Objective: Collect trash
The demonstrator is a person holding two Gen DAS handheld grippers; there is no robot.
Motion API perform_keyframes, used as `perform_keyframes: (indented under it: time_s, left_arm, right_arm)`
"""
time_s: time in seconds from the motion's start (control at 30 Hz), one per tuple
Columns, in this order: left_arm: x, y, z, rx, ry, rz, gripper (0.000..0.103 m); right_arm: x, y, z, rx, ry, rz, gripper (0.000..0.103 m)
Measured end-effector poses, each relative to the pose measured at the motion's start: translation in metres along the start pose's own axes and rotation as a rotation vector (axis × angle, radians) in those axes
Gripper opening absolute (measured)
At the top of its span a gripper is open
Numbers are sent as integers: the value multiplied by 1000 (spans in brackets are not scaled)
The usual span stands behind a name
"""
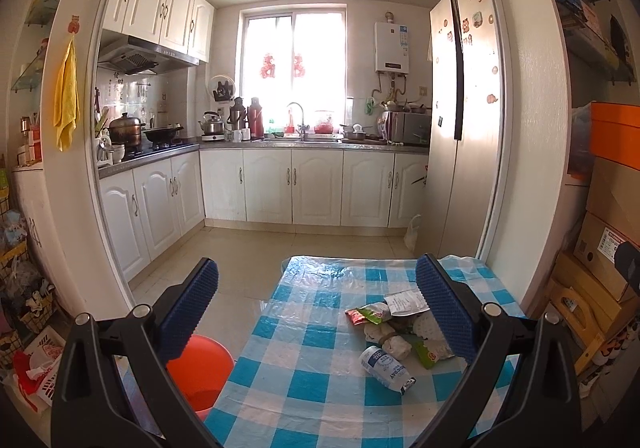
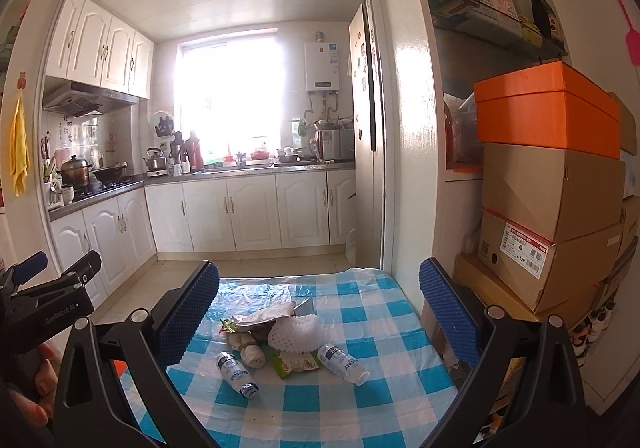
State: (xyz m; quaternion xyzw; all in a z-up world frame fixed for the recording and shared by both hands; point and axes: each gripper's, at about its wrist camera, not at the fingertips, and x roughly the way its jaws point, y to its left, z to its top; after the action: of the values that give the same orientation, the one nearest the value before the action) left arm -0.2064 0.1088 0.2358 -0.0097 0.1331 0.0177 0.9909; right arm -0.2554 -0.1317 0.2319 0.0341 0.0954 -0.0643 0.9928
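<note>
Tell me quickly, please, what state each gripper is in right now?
Left gripper: open, holding nothing, above the checked table.
Right gripper: open, holding nothing, above the trash pile.

Left gripper [image 1: 317, 306]: two black angular arms rising from 7 and 5 o'clock, each tipped with a blue, finely ribbed pad [image 1: 191, 310] and fastened by round silver screws [image 1: 140, 311] near the joints; triangular cut-outs pierce the lower arms. Right gripper [image 2: 319, 310]: the same build, black arms, blue textured pads [image 2: 192, 314], silver screws [image 2: 493, 312]; at 9 o'clock in the right wrist view the left gripper's black body bears pale lettering "GenRobot.AI" [image 2: 60, 315], with a hand [image 2: 34, 388] below it at 8 o'clock.
</note>
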Motion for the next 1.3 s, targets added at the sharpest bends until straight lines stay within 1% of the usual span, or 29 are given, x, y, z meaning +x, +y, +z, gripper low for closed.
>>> perform_keyframes:
  time_s: [0.43, 0.77, 0.8, 0.93, 1.0, 1.13, 1.2, 1.3]
  left_arm:
    - [0, 5, -1, -11, -4, -7, 99]
    - [5, 0, -8, -3, 14, -7, 99]
    - [6, -1, -8, -7, 3, -20, 99]
    - [10, -4, -10, 0, 11, -20, 99]
    - [13, -5, -11, 0, 21, -20, 99]
    - [25, -5, -17, -4, 58, -29, 99]
    - [32, -3, -24, -9, 81, -45, 99]
    - [46, 3, -36, -14, 124, -82, 99]
  right_arm:
    - [6, -5, -5, 24, 28, -1, 99]
    - [15, -7, -13, 29, 57, 0, 99]
    - [17, -7, -14, 29, 61, 1, 99]
    - [21, -9, -16, 32, 70, 4, 99]
    - [25, -11, -17, 35, 76, 9, 99]
    - [39, -20, -25, 64, 120, 21, 99]
    - [47, -25, -31, 80, 148, 31, 99]
    - [63, -34, -45, 88, 198, 23, 99]
